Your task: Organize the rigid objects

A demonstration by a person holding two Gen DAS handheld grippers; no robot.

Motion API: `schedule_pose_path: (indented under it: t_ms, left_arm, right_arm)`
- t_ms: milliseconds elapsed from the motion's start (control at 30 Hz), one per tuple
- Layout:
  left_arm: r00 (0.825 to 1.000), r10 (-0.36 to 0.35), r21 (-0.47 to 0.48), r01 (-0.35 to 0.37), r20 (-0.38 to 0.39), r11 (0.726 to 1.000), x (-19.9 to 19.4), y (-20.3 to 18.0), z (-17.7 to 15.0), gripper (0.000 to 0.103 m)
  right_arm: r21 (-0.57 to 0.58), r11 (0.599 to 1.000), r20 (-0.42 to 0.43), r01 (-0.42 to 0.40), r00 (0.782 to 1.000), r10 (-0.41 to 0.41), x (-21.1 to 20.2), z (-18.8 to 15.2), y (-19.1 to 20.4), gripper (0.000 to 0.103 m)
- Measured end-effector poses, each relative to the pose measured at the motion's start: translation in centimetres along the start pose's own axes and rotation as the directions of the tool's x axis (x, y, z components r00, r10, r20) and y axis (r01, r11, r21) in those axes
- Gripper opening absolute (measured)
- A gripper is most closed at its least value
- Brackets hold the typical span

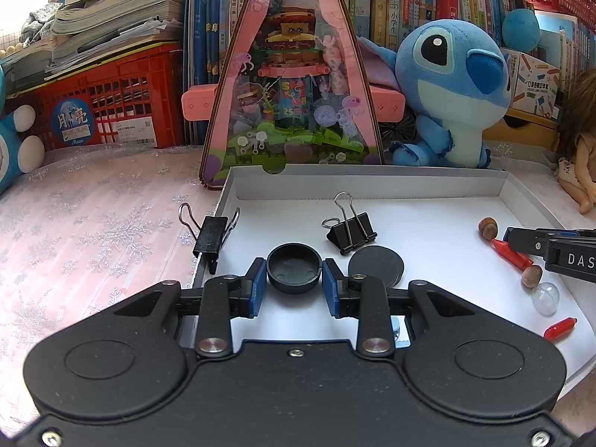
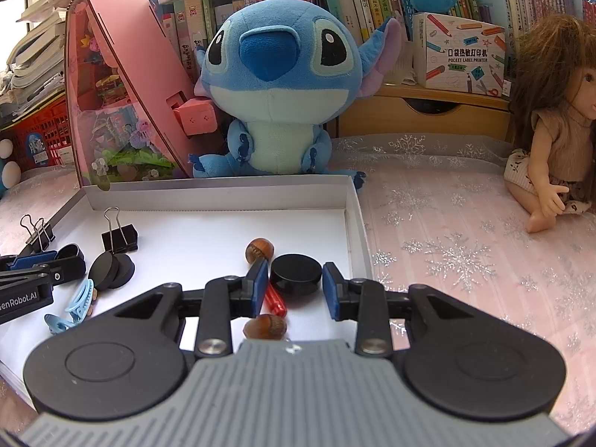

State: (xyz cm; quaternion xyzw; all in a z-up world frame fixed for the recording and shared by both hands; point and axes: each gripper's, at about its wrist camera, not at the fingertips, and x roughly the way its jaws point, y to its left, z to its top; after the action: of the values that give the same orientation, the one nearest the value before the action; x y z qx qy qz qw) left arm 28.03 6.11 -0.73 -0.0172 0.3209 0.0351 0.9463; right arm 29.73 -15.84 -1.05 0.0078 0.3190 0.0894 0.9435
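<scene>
Both grippers are working over the white tray (image 1: 372, 186), which sits in front of the Stitch plush (image 1: 452, 89). The left gripper (image 1: 294, 285) has its blue pads against either side of a black cap (image 1: 294, 268), hollow side up, pinching it over the tray's near-left part. Just right of that cap lies a flat black disc (image 1: 376, 264), and behind it, toward the plush, a binder clip (image 1: 352, 229) rests on the tray floor. A second clip (image 1: 210, 234) sits across the tray's left wall. The right gripper (image 2: 295, 287) has a solid black puck (image 2: 295, 273) between its pads near the tray's right wall; the left pad touches it, while a thin gap shows on the right, so I cannot tell whether it is truly clamped. Close to that puck are an acorn (image 2: 259, 249) behind its left side, a red peg (image 2: 275, 303) under the left finger, and another acorn (image 2: 264, 327) nearer the gripper body. At the tray's left front lies a light blue hair clip (image 2: 70, 311). A doll (image 2: 551, 126) sits on the cloth, well right of the tray.
</scene>
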Motion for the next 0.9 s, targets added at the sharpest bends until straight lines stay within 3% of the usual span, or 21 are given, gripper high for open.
schedule_pose_path:
  t_ms: [267,333,400,700,900]
  left_arm:
    - [1.0,-0.004,-0.008,0.004,-0.005,1.0,0.0,0.1,0.1,0.033]
    - [1.0,-0.009,-0.017,0.009,-0.013,1.0,0.0,0.2,0.1,0.037]
    - [1.0,-0.009,-0.029,0.009,-0.012,1.0,-0.1,0.3,0.1,0.045]
    - [1.0,-0.012,-0.021,0.012,0.011,1.0,-1.2,0.0,0.3,0.072]
    - [1.0,-0.014,-0.011,0.014,0.024,1.0,-2.2,-0.3,0.4,0.079]
  right_arm:
    - [0.009,1.0,0.0,-0.005,1.0,0.004,0.0,-0.1,-0.1,0.044]
    - [0.014,1.0,0.002,-0.007,1.0,0.007,0.0,-0.1,-0.1,0.044]
    - [0.021,1.0,0.003,-0.015,1.0,0.015,-0.1,-0.1,-0.2,0.054]
    - [0.025,1.0,0.024,-0.019,1.0,0.019,-1.1,-0.1,-0.3,0.067]
    - [0.04,0.999,0.036,-0.022,0.999,0.02,-1.9,0.0,-0.5,0.077]
